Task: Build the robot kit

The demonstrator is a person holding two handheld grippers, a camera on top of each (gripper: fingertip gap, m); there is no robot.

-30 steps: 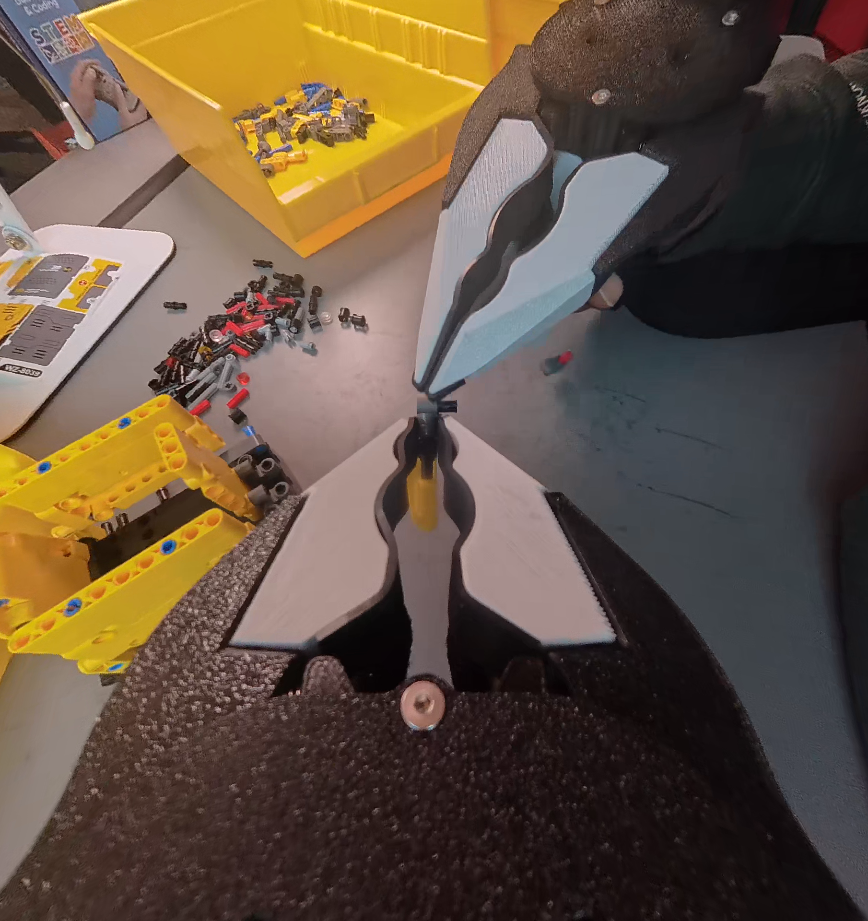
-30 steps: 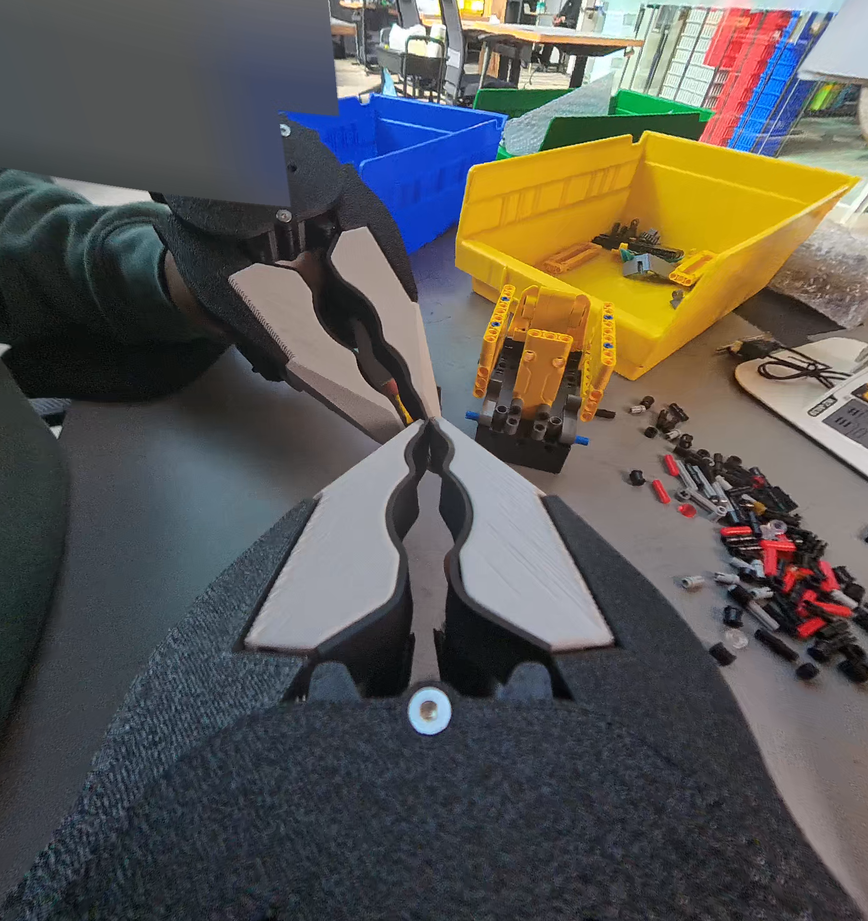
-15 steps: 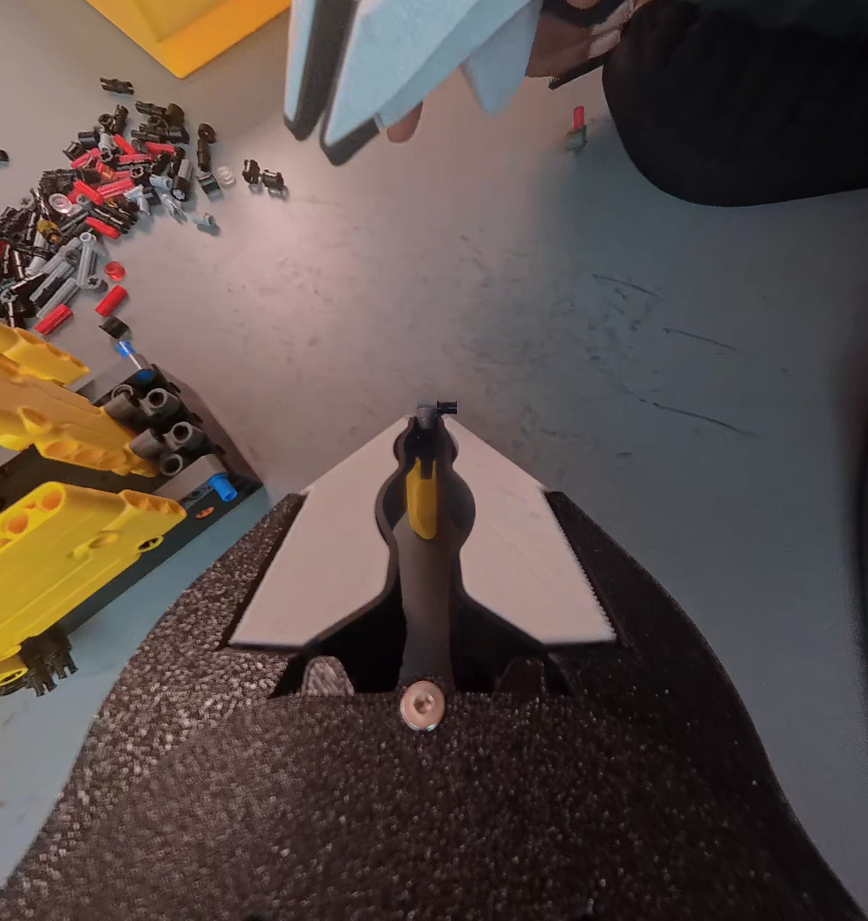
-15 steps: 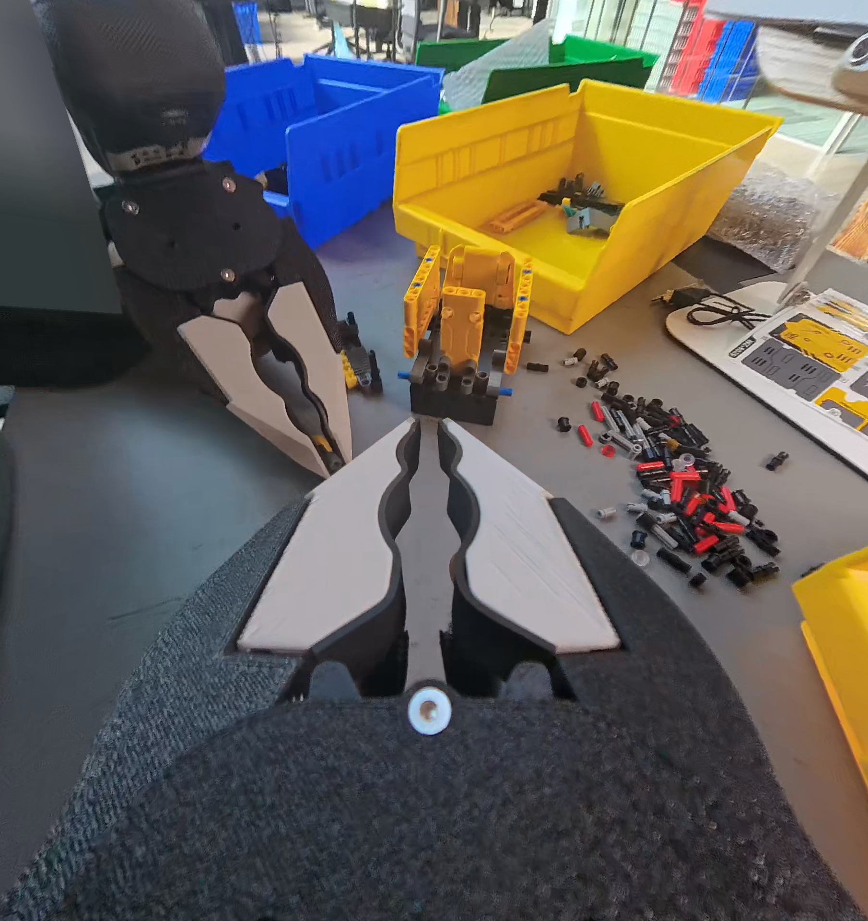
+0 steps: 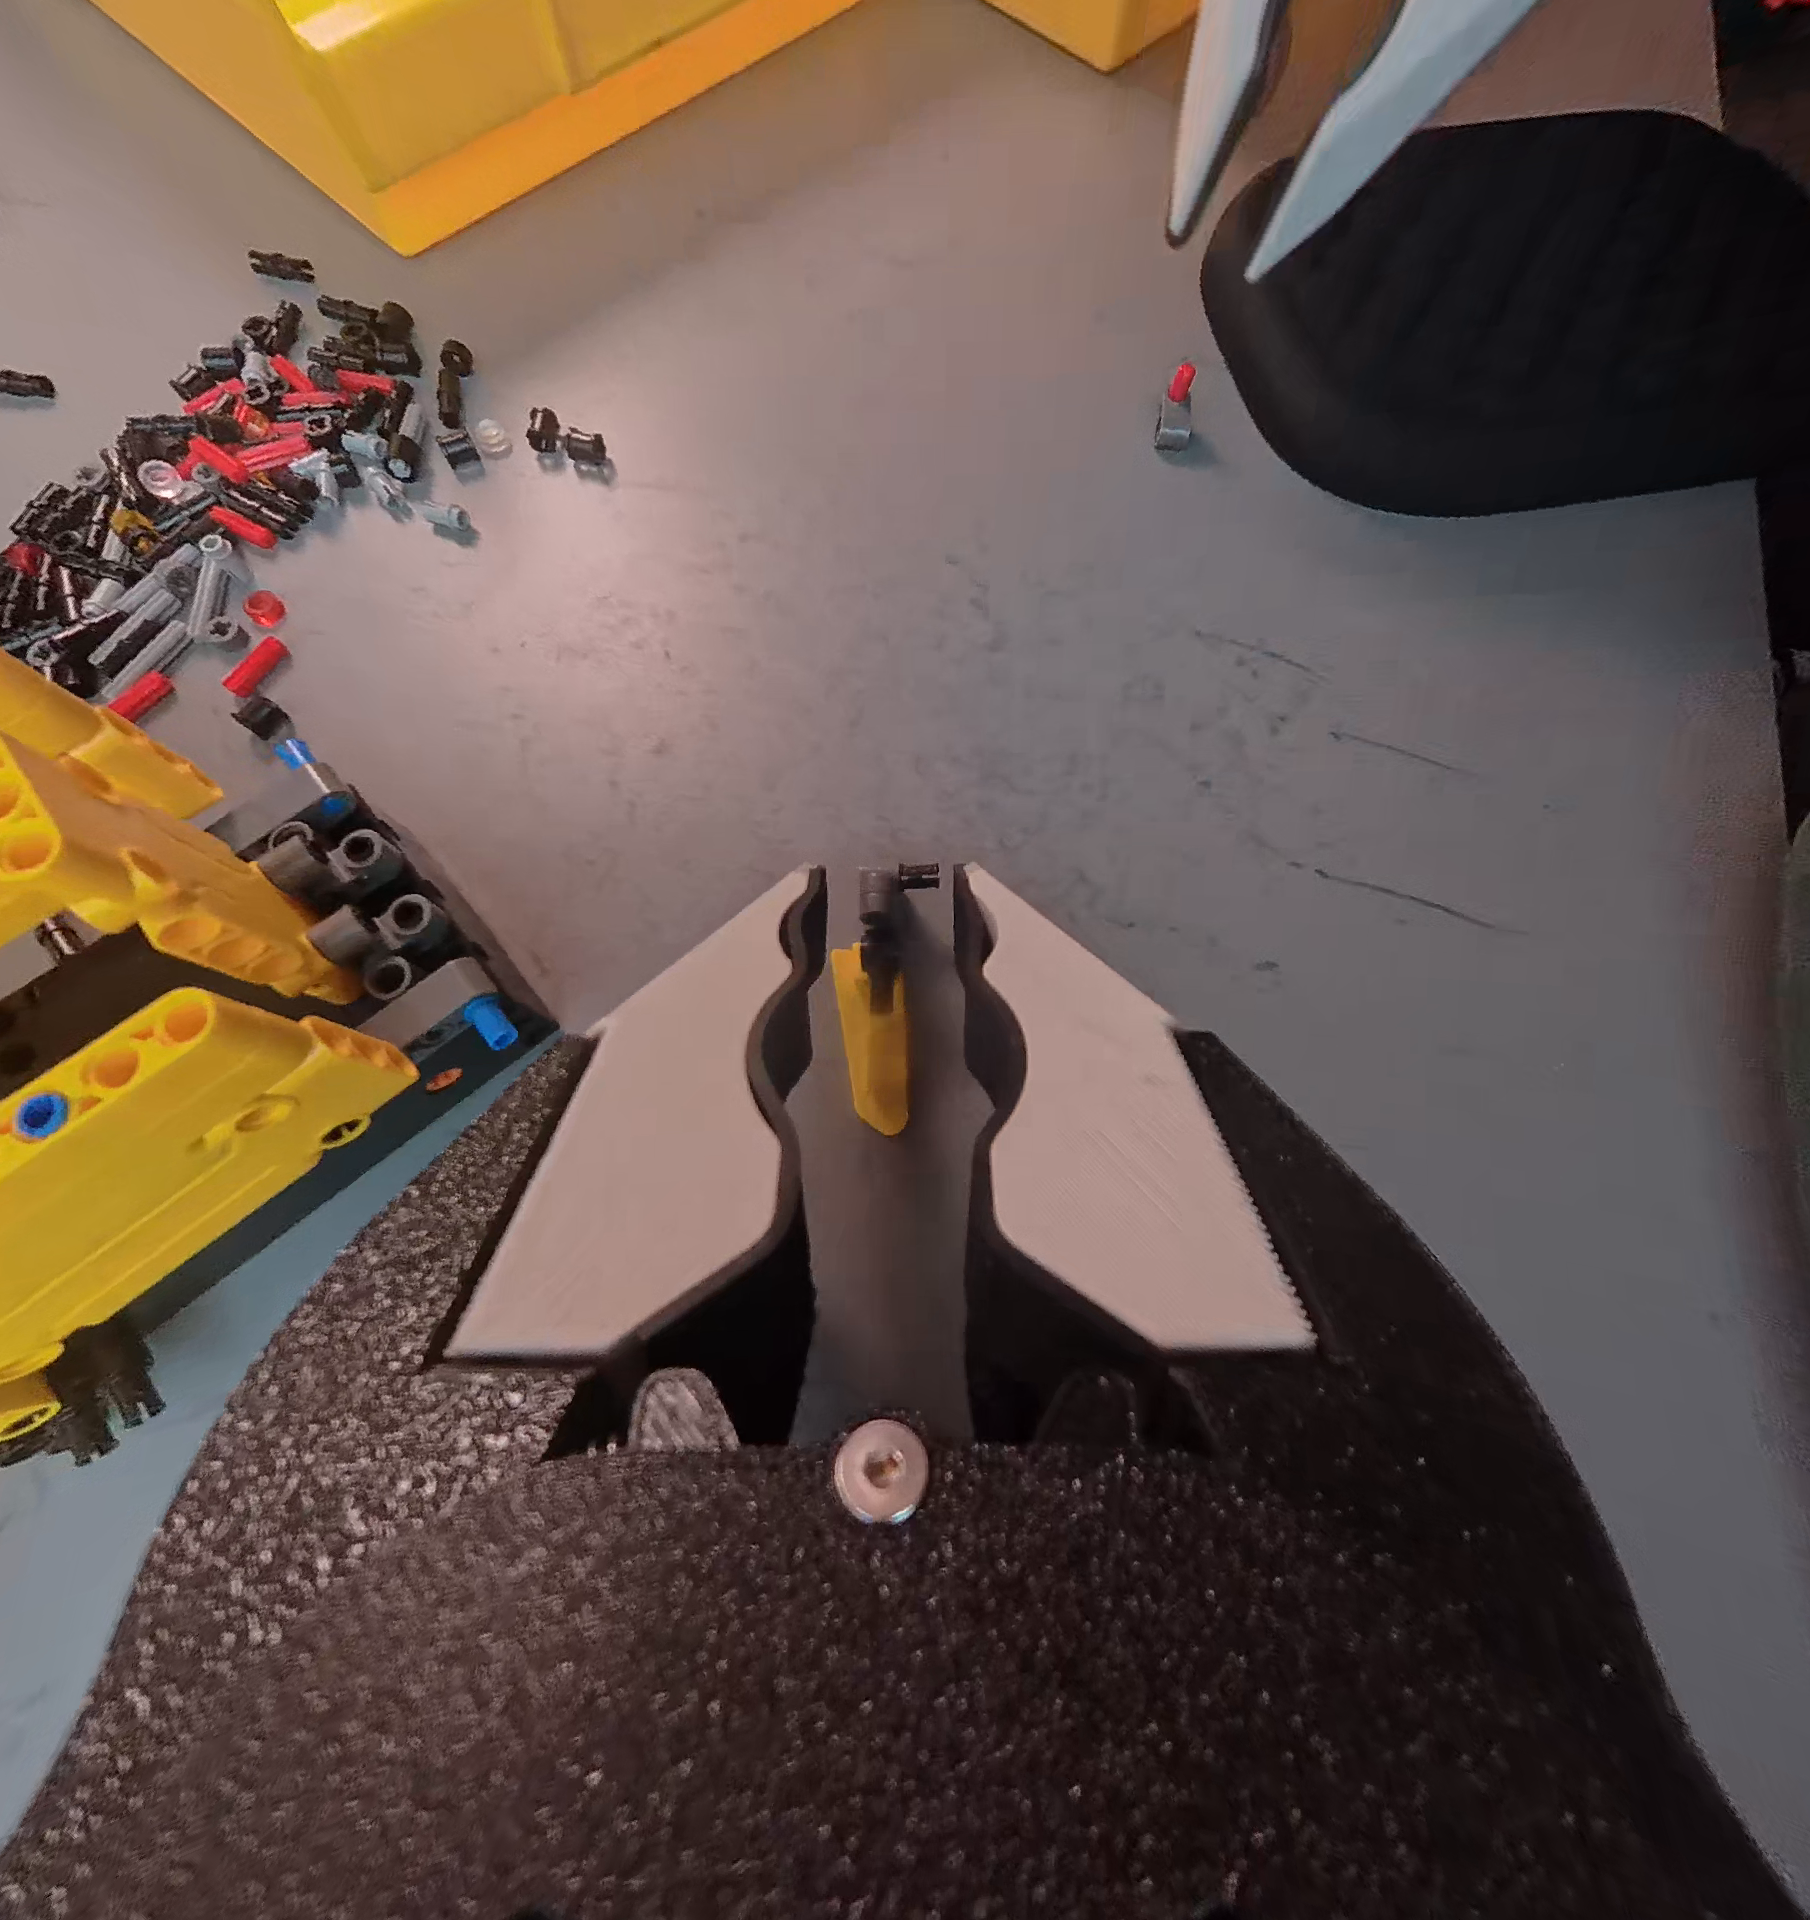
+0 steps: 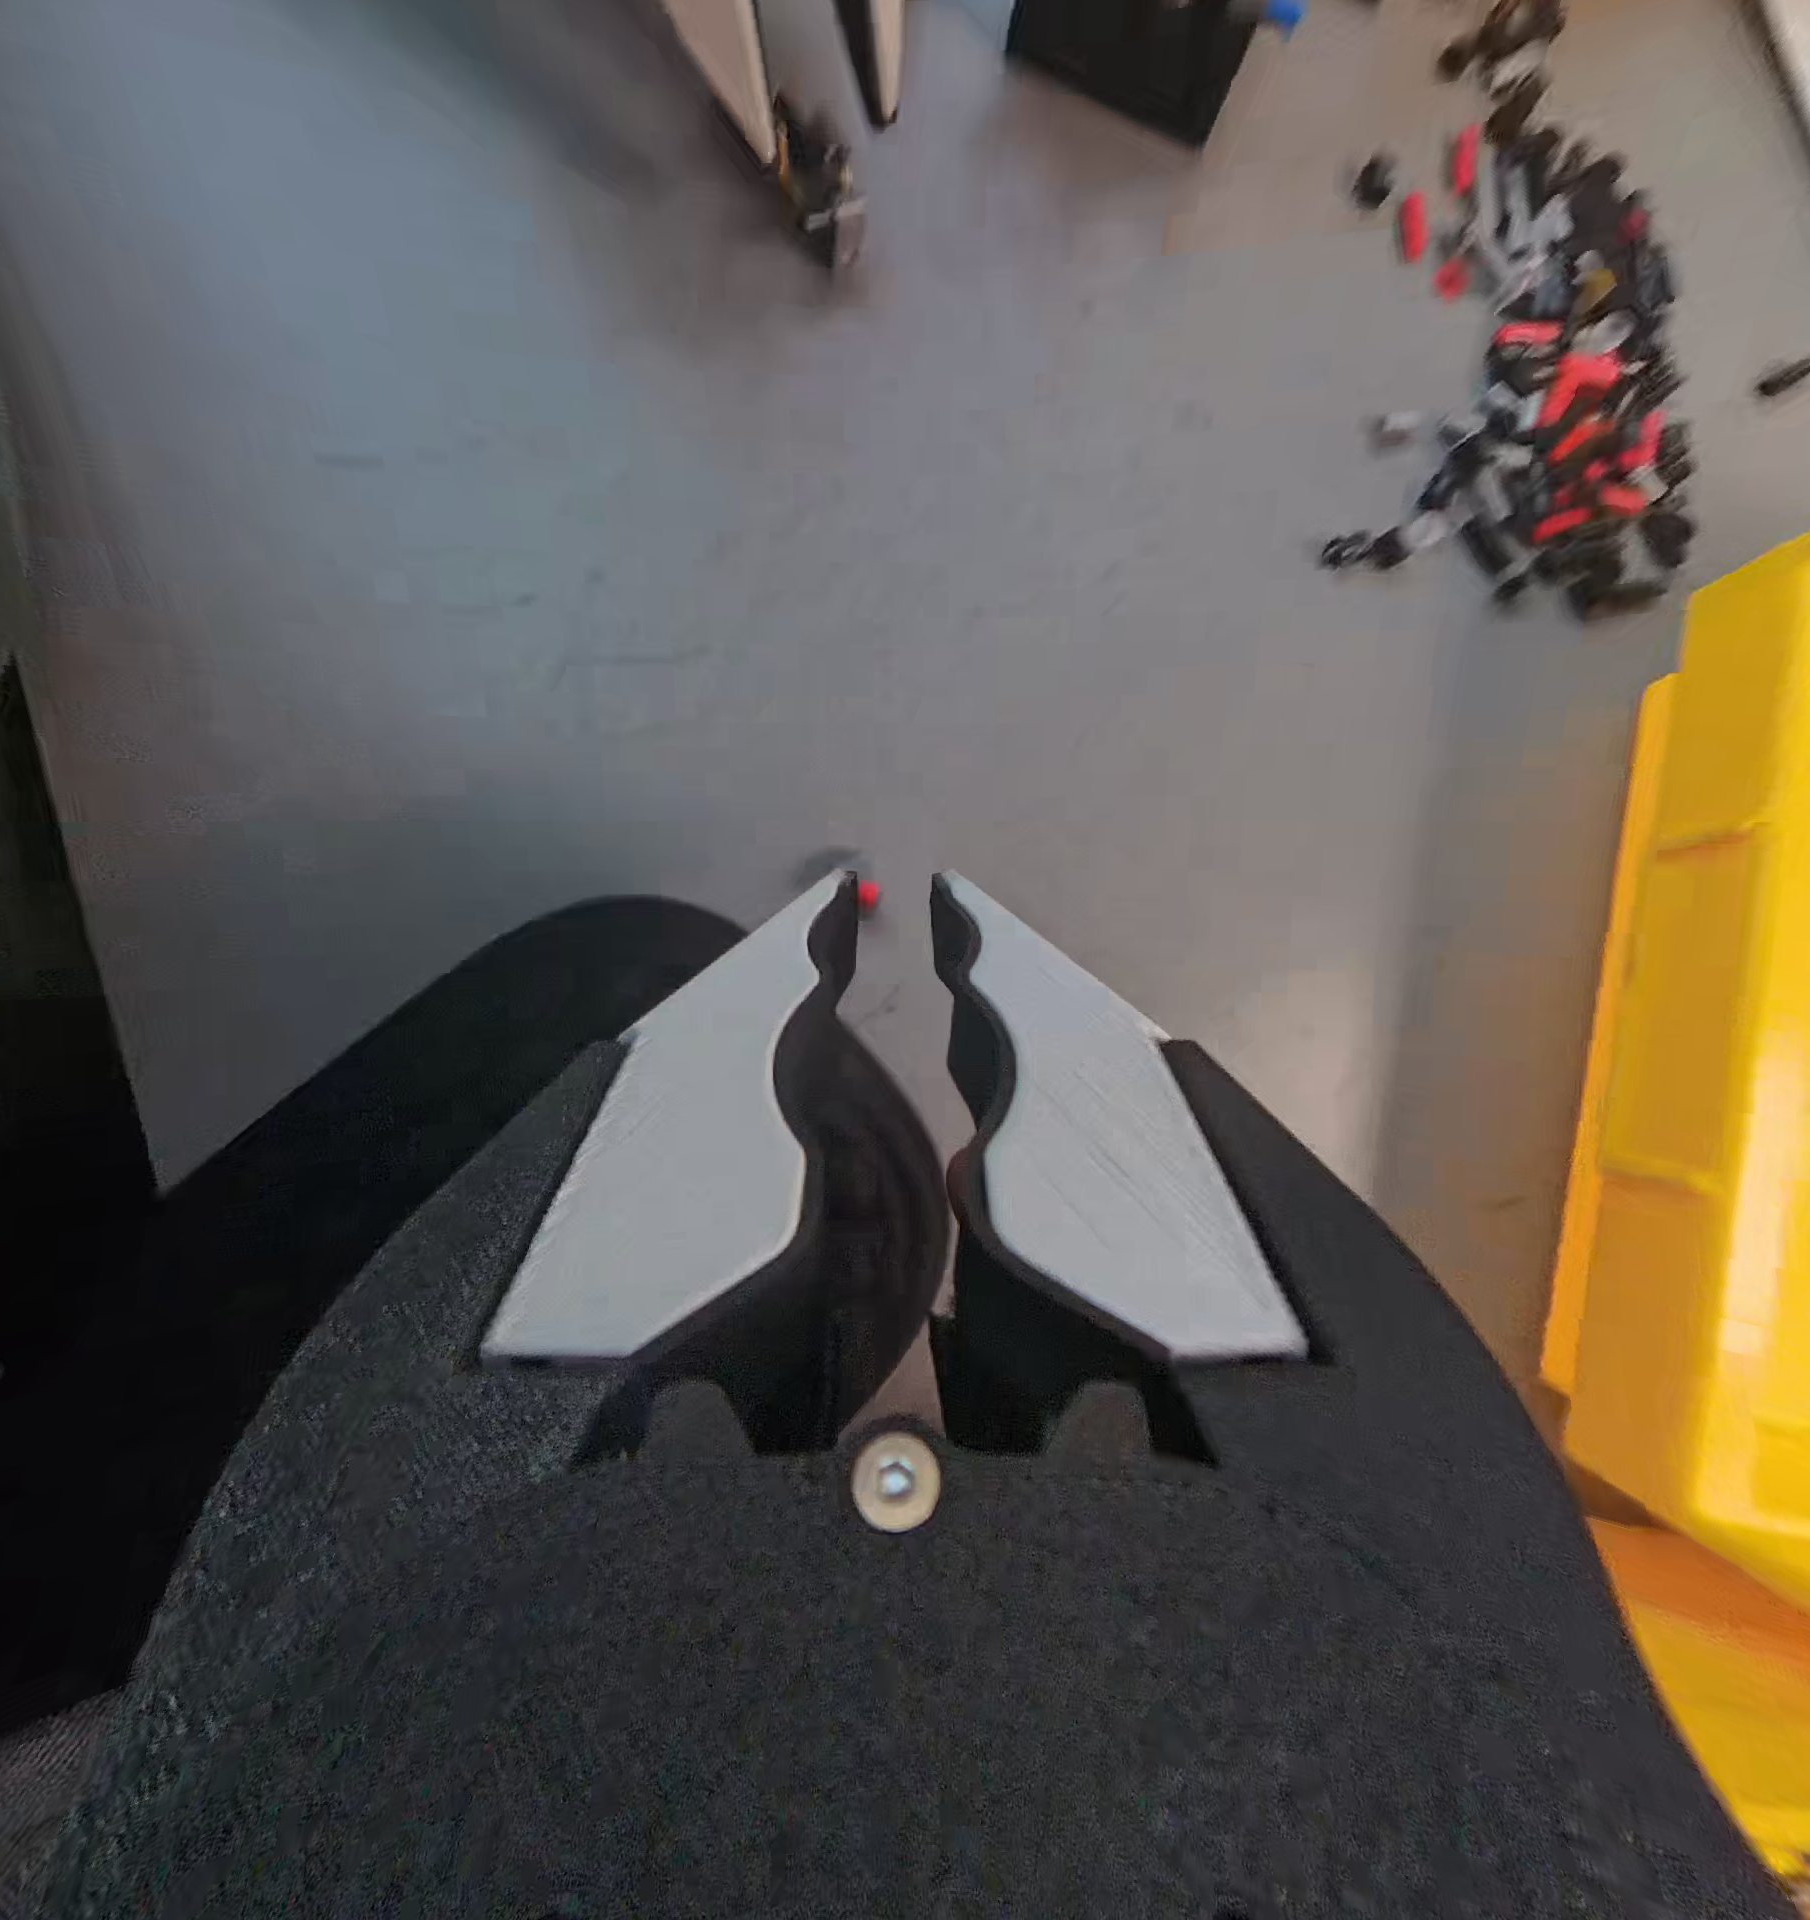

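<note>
My left gripper (image 5: 888,875) is open just above the grey table (image 5: 984,623). A small yellow piece with a black pin (image 5: 873,1039) lies in the gap between its fingers and touches neither. My right gripper (image 6: 890,883) is open a little and points down at the table, right over a small red and grey pin (image 6: 868,894). That pin also shows in the left wrist view (image 5: 1176,410), below the right gripper's tips (image 5: 1223,244). The left gripper (image 6: 823,114) shows at the top of the blurred right wrist view, with the piece by its fingertips.
A yellow and black brick model (image 5: 101,1039) stands close left of my left gripper. A pile of small black, red and grey pins (image 5: 226,499) lies beyond it and also shows in the right wrist view (image 6: 1566,416). Yellow bins (image 5: 527,104) (image 6: 1763,1039) stand around. A dark sleeve (image 5: 1555,312) rests at the right. Spacing between my two grippers at the tips: around 15 cm.
My left gripper has opened and let go of the yellow piece. My right gripper has drawn away from it, tilted down over the red and grey pin, and opened slightly.
</note>
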